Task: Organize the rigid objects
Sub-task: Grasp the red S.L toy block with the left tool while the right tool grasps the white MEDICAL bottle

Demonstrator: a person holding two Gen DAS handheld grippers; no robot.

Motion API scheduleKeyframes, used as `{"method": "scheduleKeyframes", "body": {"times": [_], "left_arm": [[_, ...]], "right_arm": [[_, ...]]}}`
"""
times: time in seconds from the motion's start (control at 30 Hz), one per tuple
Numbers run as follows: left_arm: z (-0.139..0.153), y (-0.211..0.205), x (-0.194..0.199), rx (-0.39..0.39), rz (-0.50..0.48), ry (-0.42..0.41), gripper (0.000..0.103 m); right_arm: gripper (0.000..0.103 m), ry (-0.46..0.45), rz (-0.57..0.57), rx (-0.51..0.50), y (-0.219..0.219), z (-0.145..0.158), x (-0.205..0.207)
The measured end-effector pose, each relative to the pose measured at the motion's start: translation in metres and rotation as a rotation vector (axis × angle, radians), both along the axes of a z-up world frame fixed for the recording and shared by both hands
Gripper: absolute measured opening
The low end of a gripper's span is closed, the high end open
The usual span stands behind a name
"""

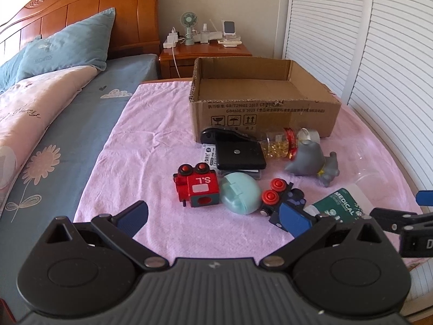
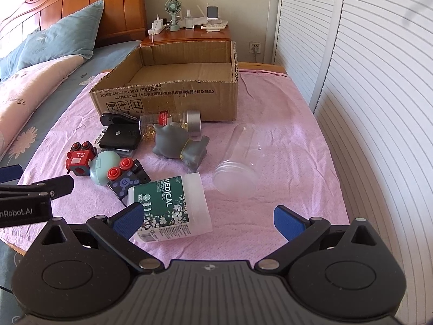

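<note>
Pink cloth (image 2: pixel 284 124) over a bedside table: empty box (image 2: pixel 173 97) at the far side, clutter loose before it, swab tub (image 2: pixel 173 205) nearest on its side; left gripper (image 1: pixel 213 216) and right gripper (image 2: pixel 208 216) both spread wide, empty, hovering near for a first pick.

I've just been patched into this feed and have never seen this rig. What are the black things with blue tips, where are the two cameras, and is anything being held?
They are two hand-held grippers, each with a camera looking along its jaws. One picture is from the left gripper, the other from the right gripper. Both stand open and hold nothing. On the pink cloth lie toys, a cotton swab tub, a clear jar and a pill bottle, all on their sides, before an empty cardboard box.
</note>
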State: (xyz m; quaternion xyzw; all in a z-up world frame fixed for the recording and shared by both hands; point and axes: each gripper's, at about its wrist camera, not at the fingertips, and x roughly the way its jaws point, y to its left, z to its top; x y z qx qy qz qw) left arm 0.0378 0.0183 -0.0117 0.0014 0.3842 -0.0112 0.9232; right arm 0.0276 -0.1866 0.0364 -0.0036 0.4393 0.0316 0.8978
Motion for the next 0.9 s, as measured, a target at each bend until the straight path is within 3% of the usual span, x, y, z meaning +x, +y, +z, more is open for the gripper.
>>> {"method": "scheduleKeyframes", "body": {"times": [0.5, 0.9], "left_arm": [[-0.041, 0.033, 0.068, -0.033, 0.1, 0.076, 0.102], [-0.051, 0.044, 0.077, -0.03, 0.083, 0.108, 0.102]], "right_arm": [[0.103, 0.016, 0.062, 0.007, 0.005, -0.014, 0.032], [0.103, 0.049, 0.106, 0.011, 0.015, -0.025, 0.043]]}}
